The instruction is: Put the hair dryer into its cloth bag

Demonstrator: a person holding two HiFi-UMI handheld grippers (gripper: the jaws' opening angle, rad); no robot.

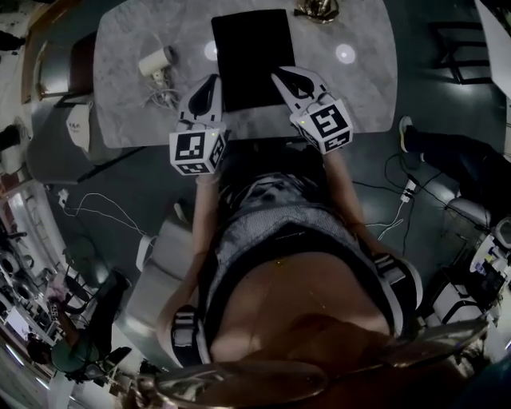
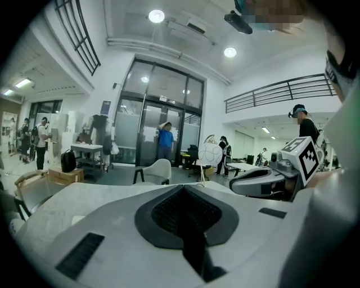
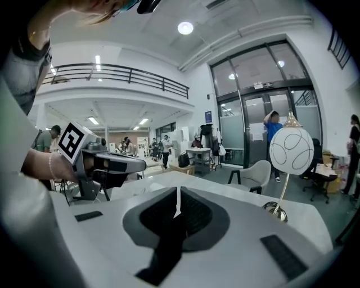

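Observation:
A flat black cloth bag (image 1: 251, 56) lies in the middle of the marble table (image 1: 363, 88). The white hair dryer (image 1: 157, 64) lies to its left, with its cord (image 1: 164, 97) bunched beside it. My left gripper (image 1: 213, 79) hovers at the bag's near left corner, jaws shut and empty. My right gripper (image 1: 279, 76) is at the bag's near right corner, also shut with nothing in it. The left gripper view shows its closed jaws (image 2: 183, 188) and the right gripper (image 2: 270, 177) beside them. The right gripper view shows its closed jaws (image 3: 177, 194) and the left gripper (image 3: 107, 163).
A lamp with a white globe (image 3: 291, 149) stands on a brass base (image 1: 317, 9) at the table's far edge. A grey chair (image 1: 60, 120) sits at the table's left end. Cables and a power strip (image 1: 407, 192) lie on the floor to the right. People stand far off.

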